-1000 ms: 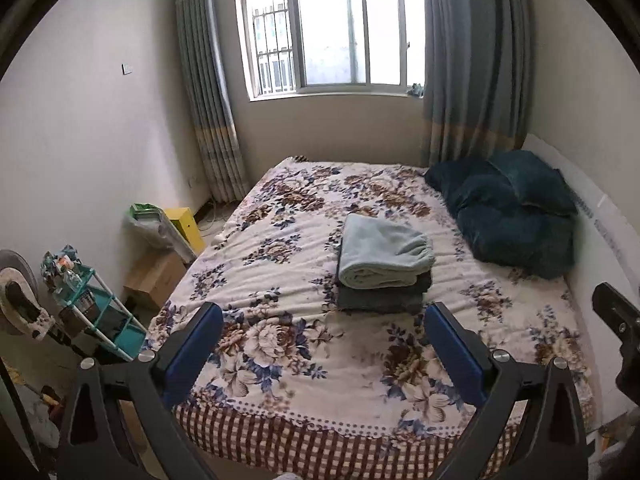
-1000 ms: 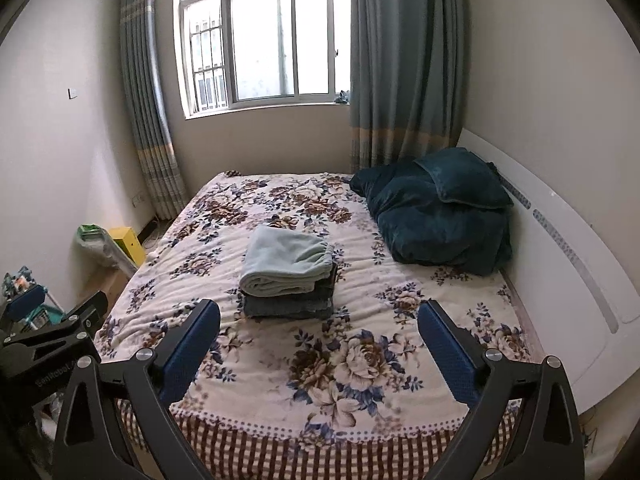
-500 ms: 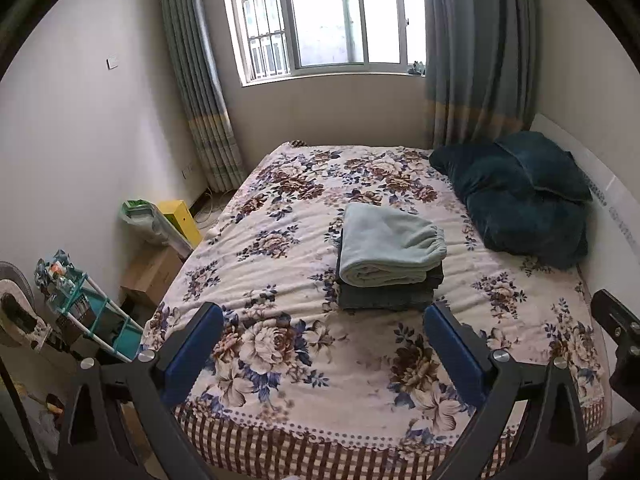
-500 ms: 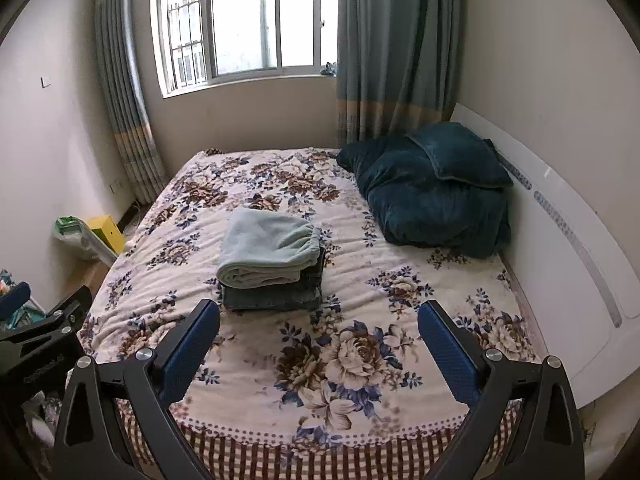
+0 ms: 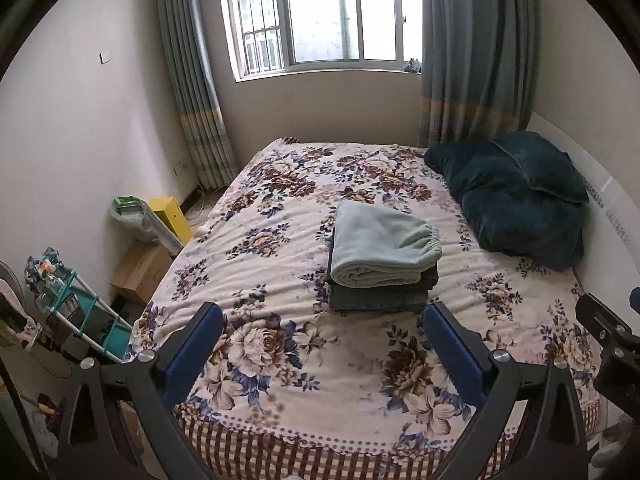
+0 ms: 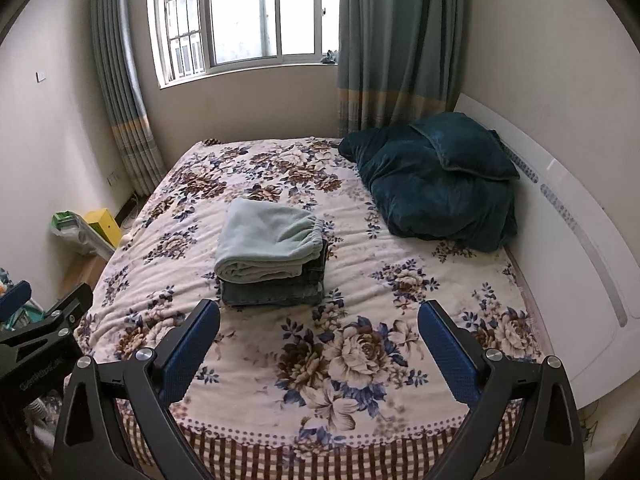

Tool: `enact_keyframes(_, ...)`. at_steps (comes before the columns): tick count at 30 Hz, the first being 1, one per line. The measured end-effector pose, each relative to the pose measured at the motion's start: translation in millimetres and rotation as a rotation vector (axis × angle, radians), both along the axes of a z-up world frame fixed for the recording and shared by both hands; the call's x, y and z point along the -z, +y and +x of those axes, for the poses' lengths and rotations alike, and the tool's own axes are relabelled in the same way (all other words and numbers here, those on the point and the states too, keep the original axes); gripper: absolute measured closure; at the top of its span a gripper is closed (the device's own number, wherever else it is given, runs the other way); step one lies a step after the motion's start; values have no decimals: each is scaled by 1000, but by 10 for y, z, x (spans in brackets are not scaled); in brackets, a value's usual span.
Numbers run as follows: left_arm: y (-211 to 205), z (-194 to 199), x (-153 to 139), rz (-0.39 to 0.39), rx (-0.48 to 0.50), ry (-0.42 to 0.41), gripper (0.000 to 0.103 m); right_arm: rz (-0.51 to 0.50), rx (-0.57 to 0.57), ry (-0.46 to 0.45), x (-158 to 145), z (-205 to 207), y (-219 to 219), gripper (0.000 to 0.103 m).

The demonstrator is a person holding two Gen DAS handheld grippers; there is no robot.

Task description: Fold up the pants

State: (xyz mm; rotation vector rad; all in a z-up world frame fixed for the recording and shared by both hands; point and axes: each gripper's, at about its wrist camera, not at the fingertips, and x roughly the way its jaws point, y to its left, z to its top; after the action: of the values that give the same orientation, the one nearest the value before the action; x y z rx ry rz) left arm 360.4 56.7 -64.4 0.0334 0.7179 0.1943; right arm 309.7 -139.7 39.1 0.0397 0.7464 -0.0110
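Bed with floral blanket [image 5: 304,344], dark teal pillow [image 5: 540,168] atop teal quilt [image 5: 512,216] by white headboard [image 6: 568,240]; barred window [image 5: 320,16], grey-blue curtains [image 5: 472,52]; yellow box [image 5: 170,216], cardboard box [image 5: 140,272], teal rack [image 5: 80,320] on floor

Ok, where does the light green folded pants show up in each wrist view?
Left wrist: light green pants sit right of centre, atop the darker folded pair.
Right wrist: light green pants sit left of centre, on the same pair.
Shared landmark: the dark teal pillow against the headboard.
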Motion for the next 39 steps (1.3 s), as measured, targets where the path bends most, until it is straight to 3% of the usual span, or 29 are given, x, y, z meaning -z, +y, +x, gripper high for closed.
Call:
enact_keyframes(10,31,-23,-63,-30,19,-26,0,-15,-6,-17,72,2,5,2)
enact_keyframes(39,50,-169,-152,-4,19,-72,0,-13,-20,-54,34,-193,90,2)
